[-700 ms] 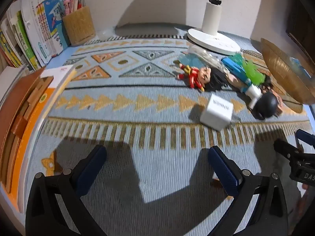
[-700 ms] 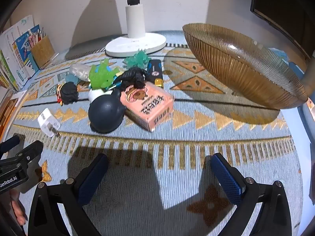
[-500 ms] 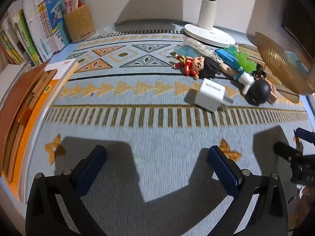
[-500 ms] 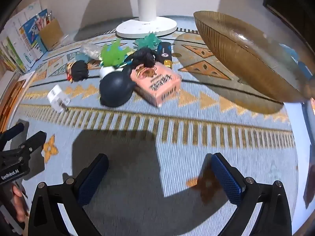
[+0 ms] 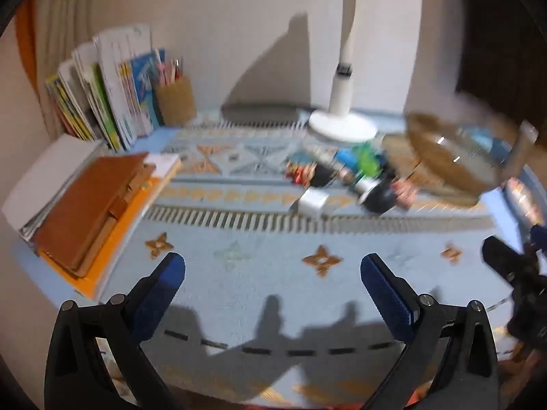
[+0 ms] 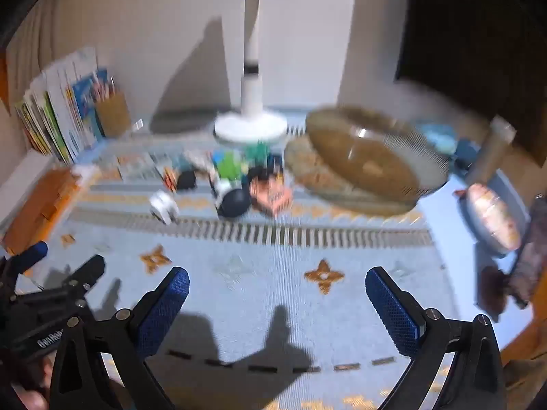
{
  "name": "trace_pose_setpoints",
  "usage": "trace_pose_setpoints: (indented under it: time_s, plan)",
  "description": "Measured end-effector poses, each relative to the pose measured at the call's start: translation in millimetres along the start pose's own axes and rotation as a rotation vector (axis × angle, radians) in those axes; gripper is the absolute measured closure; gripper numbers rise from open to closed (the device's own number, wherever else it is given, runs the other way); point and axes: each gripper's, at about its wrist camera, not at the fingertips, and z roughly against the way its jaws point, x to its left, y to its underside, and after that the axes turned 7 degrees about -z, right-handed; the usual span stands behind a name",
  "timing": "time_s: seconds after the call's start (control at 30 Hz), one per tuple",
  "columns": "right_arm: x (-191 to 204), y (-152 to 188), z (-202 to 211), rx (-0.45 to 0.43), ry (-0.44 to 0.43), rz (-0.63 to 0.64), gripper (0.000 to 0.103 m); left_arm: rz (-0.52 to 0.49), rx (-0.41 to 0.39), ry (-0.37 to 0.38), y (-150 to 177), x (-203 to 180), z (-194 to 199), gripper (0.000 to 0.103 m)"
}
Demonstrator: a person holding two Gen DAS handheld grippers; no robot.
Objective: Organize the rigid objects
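The toy pile sits mid-mat just left of the amber bowl; through the blur we judge the white charger cube light, stiff and smooth, best pinched across flat sides. Our left gripper and right gripper hover spread wide, empty

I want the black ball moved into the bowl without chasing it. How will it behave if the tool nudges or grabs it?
The black ball looks round and smooth, so a nudge would probably send it rolling across the flat cloth. Its curved surface may slip between flat pads. The pink box beside it might stop a roll that way.
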Motion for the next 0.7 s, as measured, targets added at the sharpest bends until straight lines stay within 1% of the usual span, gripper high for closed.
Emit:
trace_pose_setpoints:
  time_s: [0.03,0.1,0.17,0.27,0.33,0.37,0.5,0.6,0.7]
  plan:
    - [-2,-3,6,-0.014,0.000,-0.002,0.000,-0.004,-0.024,-0.002,1,-2,10,0.000]
    - [-4,-2,19,-0.037,0.028,-0.006,0.000,-0.026,-0.067,-0.026,3,-10,26,0.000]
    - [-5,6,26,-0.051,0.043,-0.018,0.000,-0.046,-0.103,-0.075,8,-18,40,0.001]
    - [-21,24,23,-0.045,0.003,-0.061,0.000,-0.060,-0.126,-0.085,11,-26,50,0.001]
    - [-33,23,23,-0.041,-0.020,-0.070,0.000,-0.061,-0.139,-0.083,10,-30,55,0.001]
    - [-35,22,24,-0.041,-0.017,-0.072,0.000,-0.064,-0.151,-0.082,14,-30,57,0.001]
    - [-37,21,30,-0.063,-0.012,-0.073,0.000,-0.061,-0.158,-0.077,19,-32,60,0.001]
    - [-34,20,33,-0.057,-0.021,-0.071,0.000,-0.046,-0.158,-0.072,22,-29,60,0.001]
    - [-33,16,29,-0.030,-0.021,-0.057,0.000,-0.041,-0.152,-0.078,22,-27,59,0.001]
